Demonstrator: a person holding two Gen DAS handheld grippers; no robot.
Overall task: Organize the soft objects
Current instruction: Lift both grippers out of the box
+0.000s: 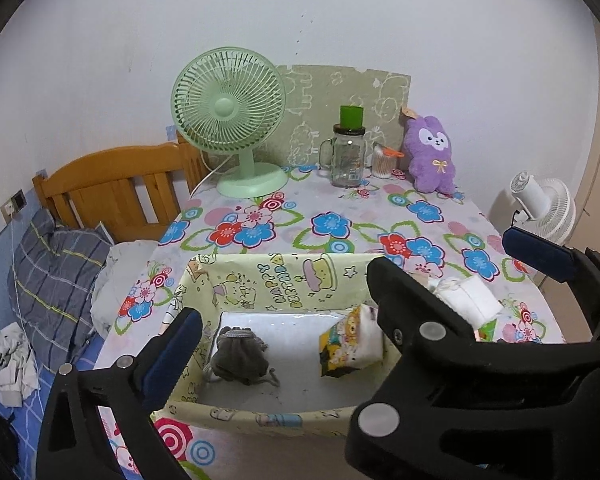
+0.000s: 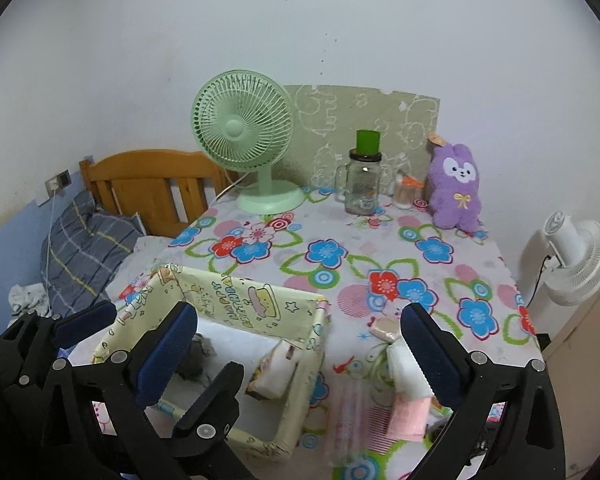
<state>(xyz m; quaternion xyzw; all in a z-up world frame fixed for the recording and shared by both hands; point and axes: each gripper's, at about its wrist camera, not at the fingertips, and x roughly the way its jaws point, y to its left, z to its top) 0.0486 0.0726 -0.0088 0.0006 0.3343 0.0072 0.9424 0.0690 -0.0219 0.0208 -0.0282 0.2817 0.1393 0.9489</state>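
Both tools were seen with their jaws spread wide and nothing between them. The left tool (image 1: 284,320) was held above the near side of the box (image 1: 260,276), and the right tool (image 2: 300,352) was held just beside it, over the box's right wall and the bare table (image 2: 340,240) next to it.

Inside the box, a grey drawstring pouch (image 1: 240,360) lay at the left and a printed tissue pack (image 1: 348,344) leaned at the right (both judged already put away). Just outside the right wall, more soft things were left on the table: a white folded pad (image 2: 404,368) close to the right tool's outer finger, a pink cloth (image 2: 410,416) below it, and a small beige piece (image 2: 386,328) a little farther back.

The step in hand was judged to be a reach for one of these. It would be done well if the right tool were lowered with its jaws kept wide, so that the pad was straddled across its narrow side and pinched near the middle; a grip at one edge could let it unfold. The pink cloth, which seemed to lie against the pad, should be left unsnagged. A purple plush toy (image 2: 454,184) was left standing at the far edge, well apart.
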